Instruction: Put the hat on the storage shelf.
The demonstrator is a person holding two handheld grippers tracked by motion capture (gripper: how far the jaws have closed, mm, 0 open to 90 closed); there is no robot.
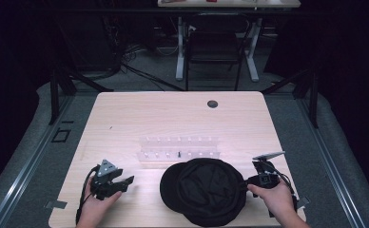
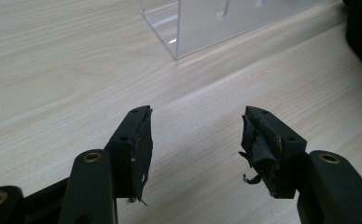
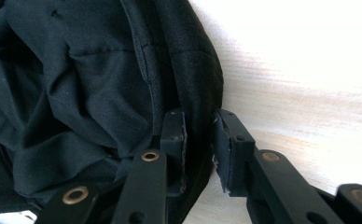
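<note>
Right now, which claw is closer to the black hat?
The right claw. Its jaws straddle the rim of the black hat at the hat's right edge. The left claw rests open on the table, off to the hat's left with bare wood between them.

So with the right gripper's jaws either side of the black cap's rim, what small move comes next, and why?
Probably close the right gripper fully on the rim of the black cap. In the right gripper view one jaw sits inside the cap and the other outside, with the rim between them and a slight gap on the outer side. The left gripper stands open over bare table.
</note>
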